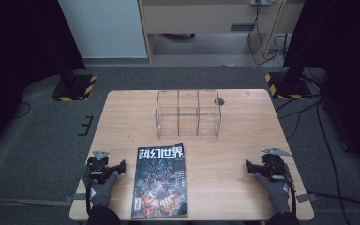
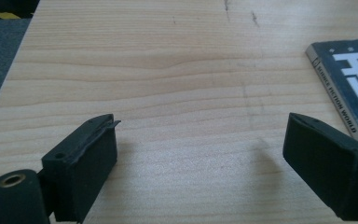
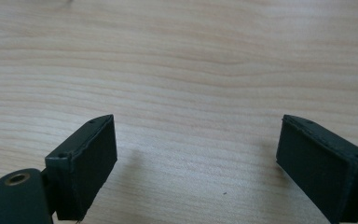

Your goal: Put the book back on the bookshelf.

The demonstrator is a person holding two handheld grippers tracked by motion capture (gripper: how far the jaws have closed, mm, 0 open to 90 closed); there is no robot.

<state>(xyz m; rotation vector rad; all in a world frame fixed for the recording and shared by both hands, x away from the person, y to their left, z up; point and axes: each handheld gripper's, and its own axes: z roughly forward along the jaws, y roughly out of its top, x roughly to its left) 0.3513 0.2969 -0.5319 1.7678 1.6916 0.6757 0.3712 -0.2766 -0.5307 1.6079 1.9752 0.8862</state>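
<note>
A dark magazine (image 1: 160,182) with white title characters lies flat at the table's front centre; its top left corner (image 2: 345,88) shows in the left gripper view. My left gripper (image 1: 117,167) rests low at the front left, just left of the magazine, jaws wide apart and empty (image 2: 200,140). At the front right sits my right gripper (image 1: 249,165), well clear of the magazine, also open with bare wood between its jaws (image 3: 196,140). A clear acrylic divided rack (image 1: 188,114) stands at the table's far centre.
The wooden table (image 1: 243,136) has a round cable hole (image 1: 219,101) beside the rack's far right corner. Grey carpet surrounds the table. Two stand bases with yellow-black tape (image 1: 74,88) (image 1: 288,85) and loose cables (image 1: 309,112) lie beyond.
</note>
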